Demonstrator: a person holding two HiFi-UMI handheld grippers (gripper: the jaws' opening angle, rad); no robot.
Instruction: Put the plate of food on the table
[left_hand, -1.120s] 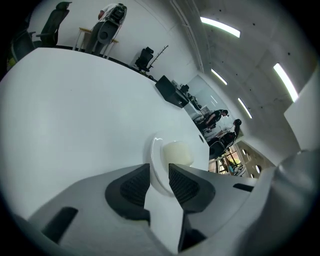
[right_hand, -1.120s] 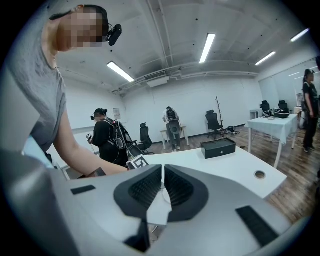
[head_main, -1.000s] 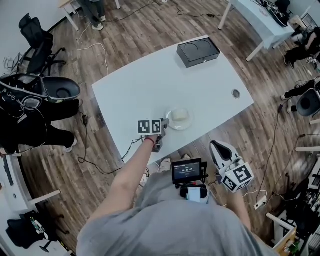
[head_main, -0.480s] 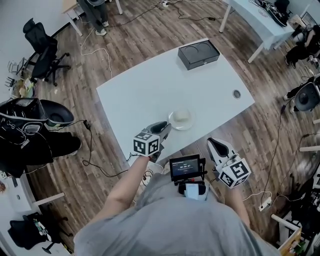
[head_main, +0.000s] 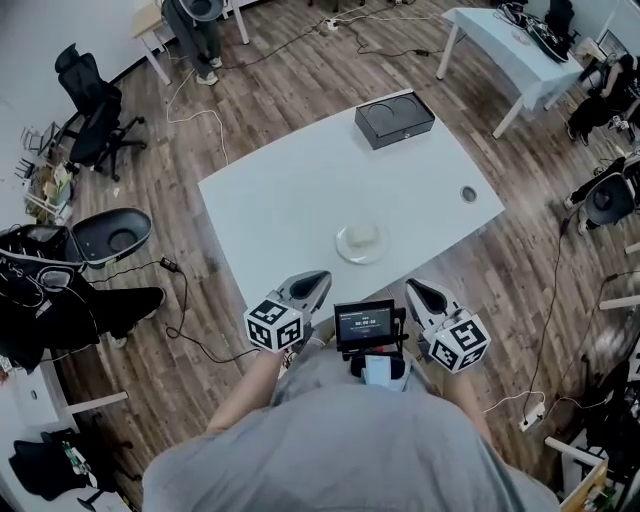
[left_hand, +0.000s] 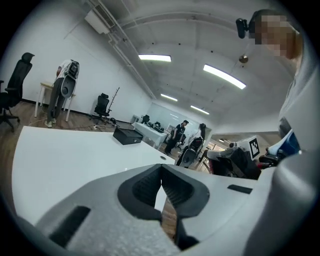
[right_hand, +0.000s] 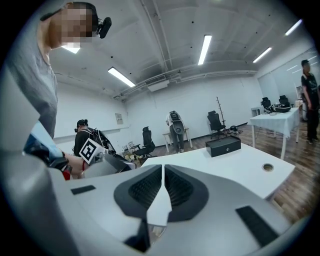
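- White table (head_main: 290, 200) in a wood-floor office.
- Left gripper (head_main: 316, 280) and right gripper (head_main: 416, 290) are both clenched on nothing, held by the body off the table's near edge.
- Plate of food (head_main: 360, 242) sits on the table, near that edge.
- Left gripper was at the plate a second ago and has pulled back; plate unmoved, so placement looks done.

I see brown wood-plank floor (head_main: 280, 80) all round, a black swivel office chair (head_main: 86, 108) far left of my left gripper (head_main: 316, 279), white ceiling strip lights (left_hand: 155, 58) overhead.
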